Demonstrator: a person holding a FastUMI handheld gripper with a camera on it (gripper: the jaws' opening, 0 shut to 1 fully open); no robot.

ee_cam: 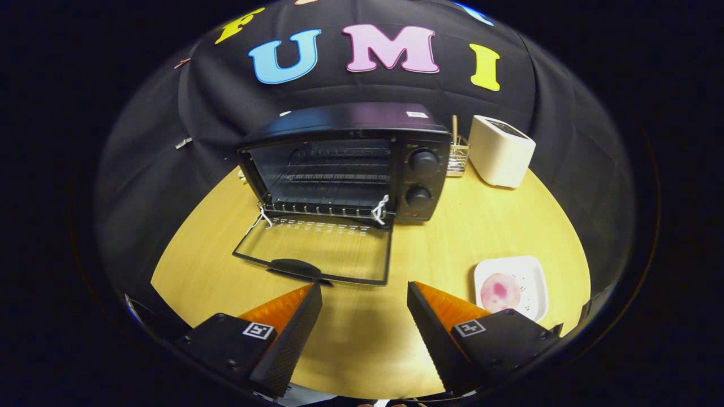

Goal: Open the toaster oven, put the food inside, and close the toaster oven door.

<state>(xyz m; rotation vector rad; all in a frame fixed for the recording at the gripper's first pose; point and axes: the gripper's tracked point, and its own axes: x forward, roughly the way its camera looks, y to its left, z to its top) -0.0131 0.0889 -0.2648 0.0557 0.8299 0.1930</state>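
A round, pale wooden table [362,339] fills the lower half of the frame, ringed by the booth's black cloth wall [158,147]; at the bottom centre the gripper [365,297] hovers just above the tabletop, its two fingers spread wide with bare wood between them, pinching nothing.

Just ahead of the fingers, at the centre of the frame, lies the glass door [317,251] of the toaster oven [345,164], folded flat down onto the table with its dark handle [295,267] nearest the left finger; the cavity stands exposed, a wire rack [334,181] inside and no food on it; two knobs [423,161] sit on the oven's right panel.

At the lower right, close beside the right finger, a white square plate [534,277] holds the food, a round pinkish piece [499,291] that looks like a slice of meat or a small patty, though I cannot tell which; it is untouched.

In the upper right, beyond the oven, a white pop-up toaster [500,151] stands near a small wire rack holder [458,155] with a wooden stick in it.

By my reading the opening step is done; the food has yet to be lifted and placed on the rack, and the door yet to be swung shut. The gripper is level, aimed straight at the oven, sitting low and back from the door, so it seems poised between steps; a turn to the right towards the plate seems the likely need.
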